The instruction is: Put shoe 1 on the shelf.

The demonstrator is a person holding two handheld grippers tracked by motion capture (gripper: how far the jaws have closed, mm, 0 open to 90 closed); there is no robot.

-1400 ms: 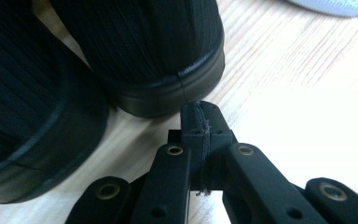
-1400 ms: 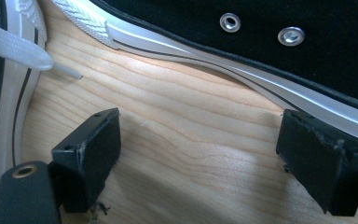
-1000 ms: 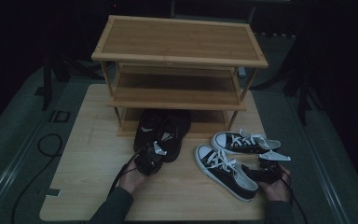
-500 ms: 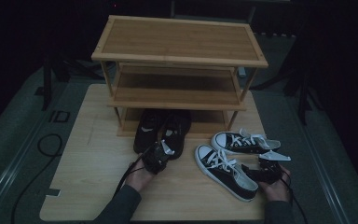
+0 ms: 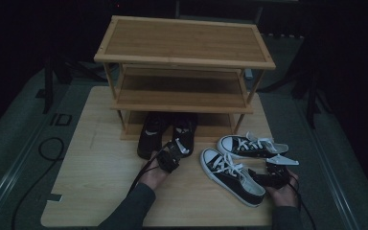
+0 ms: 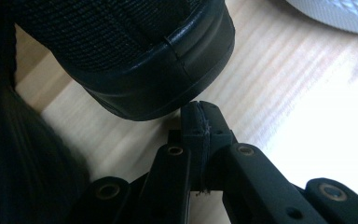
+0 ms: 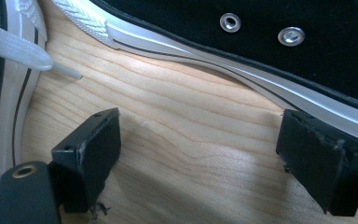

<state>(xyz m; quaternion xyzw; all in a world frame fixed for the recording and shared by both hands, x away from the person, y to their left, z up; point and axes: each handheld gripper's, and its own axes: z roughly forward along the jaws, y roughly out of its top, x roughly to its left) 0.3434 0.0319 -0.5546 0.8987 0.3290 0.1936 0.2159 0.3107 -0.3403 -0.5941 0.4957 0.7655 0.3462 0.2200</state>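
Observation:
A pair of black shoes stands in front of a wooden shoe rack (image 5: 184, 57), one (image 5: 148, 136) on the left and one (image 5: 185, 129) on the right. My left gripper (image 5: 175, 149) is shut and empty at the near end of the right-hand shoe. In the left gripper view its closed tips (image 6: 200, 122) sit just below the shoe's rounded black end (image 6: 135, 60), close to it. Two black-and-white sneakers (image 5: 230, 175) (image 5: 251, 146) lie to the right. My right gripper (image 5: 258, 176) stands open by the near sneaker's heel, bare wood between its pads (image 7: 91, 151), with a sneaker's black side (image 7: 307, 51) just beyond.
The rack has three wooden tiers, and the black shoes' toes reach under its lowest one. Everything rests on a light wooden board (image 5: 91, 182) over dark grey flooring. A black cable (image 5: 43, 158) loops on the floor at the left. A white lace (image 7: 9, 46) lies near the right gripper's left pad.
My left gripper has moved right and a little away from me, up to the near end of the right-hand black shoe. The right gripper and the sneakers have not moved.

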